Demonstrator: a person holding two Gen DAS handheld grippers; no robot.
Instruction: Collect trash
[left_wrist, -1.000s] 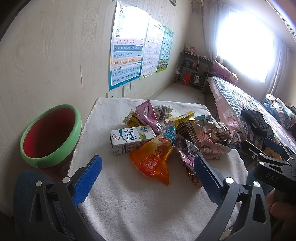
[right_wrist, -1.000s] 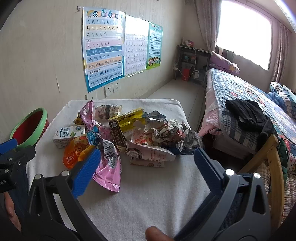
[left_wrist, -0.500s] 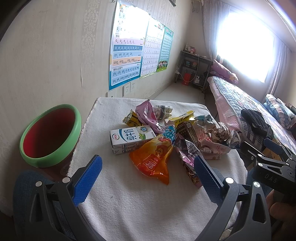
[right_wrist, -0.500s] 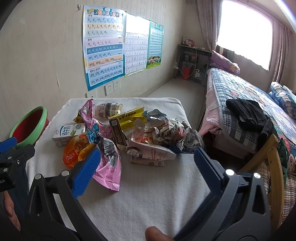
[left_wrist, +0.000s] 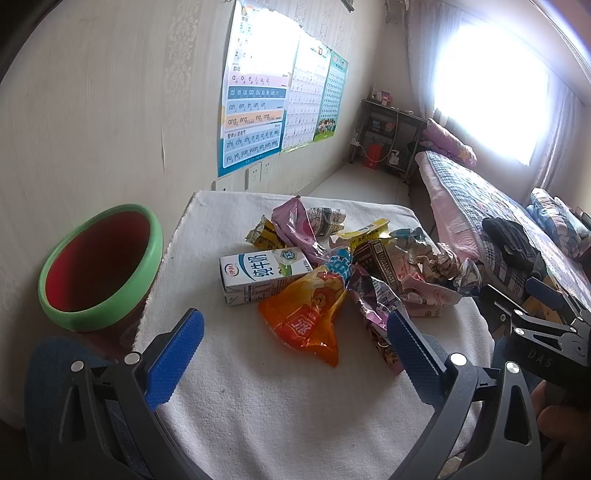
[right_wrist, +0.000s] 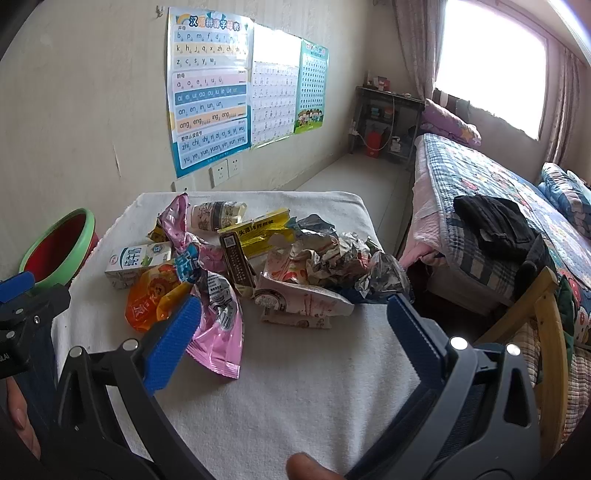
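Observation:
A pile of trash lies on a white-clothed table (left_wrist: 277, 406): a white milk carton (left_wrist: 264, 275), an orange snack bag (left_wrist: 306, 317), a pink wrapper (right_wrist: 218, 325), a yellow wrapper (right_wrist: 258, 234), crumpled foil (right_wrist: 343, 258) and a small bottle (right_wrist: 218, 216). A red bin with a green rim (left_wrist: 99, 266) stands left of the table. My left gripper (left_wrist: 291, 354) is open and empty, just short of the orange bag. My right gripper (right_wrist: 291, 339) is open and empty, near the pink wrapper and a flat pink packet (right_wrist: 306, 302).
A wall with posters (right_wrist: 210, 92) runs behind the table. A bed (right_wrist: 498, 206) with dark clothes on it stands to the right. A wooden chair back (right_wrist: 535, 321) is near the table's right edge. A shelf (right_wrist: 384, 122) stands in the far corner.
Almost nothing has moved. The right gripper has drifted slightly; both grippers stay open and empty.

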